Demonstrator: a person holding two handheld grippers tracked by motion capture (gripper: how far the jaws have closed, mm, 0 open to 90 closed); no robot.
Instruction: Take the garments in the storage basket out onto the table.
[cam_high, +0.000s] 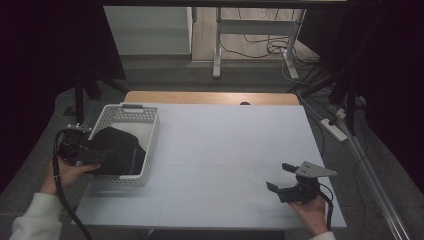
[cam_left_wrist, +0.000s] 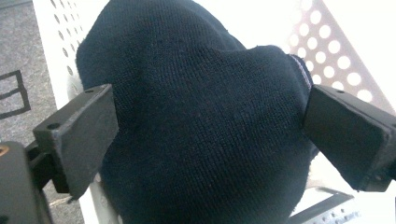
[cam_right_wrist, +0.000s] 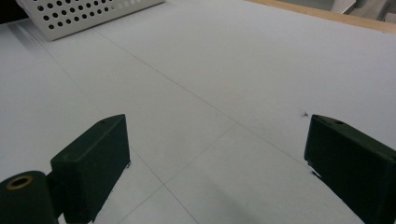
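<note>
A dark navy knitted cloth (cam_high: 120, 150) lies bunched in a white perforated basket (cam_high: 131, 107) at the table's left side. My left gripper (cam_high: 100, 157) reaches over the basket's near left wall, held by a hand. In the left gripper view the jaws stand wide apart on either side of the cloth (cam_left_wrist: 205, 93), so the left gripper (cam_left_wrist: 205, 135) is open around it; the basket wall (cam_left_wrist: 327, 42) shows behind. My right gripper (cam_high: 278, 176) hovers open over the white table (cam_high: 225, 145) near its front right corner. Nothing lies between the right gripper (cam_right_wrist: 217, 154) jaws.
The basket's corner (cam_right_wrist: 84, 14) shows far off in the right gripper view. A wooden strip (cam_high: 210, 97) borders the table's far edge. A power strip (cam_high: 336, 129) and cables lie on the floor to the right; dark stands flank both sides.
</note>
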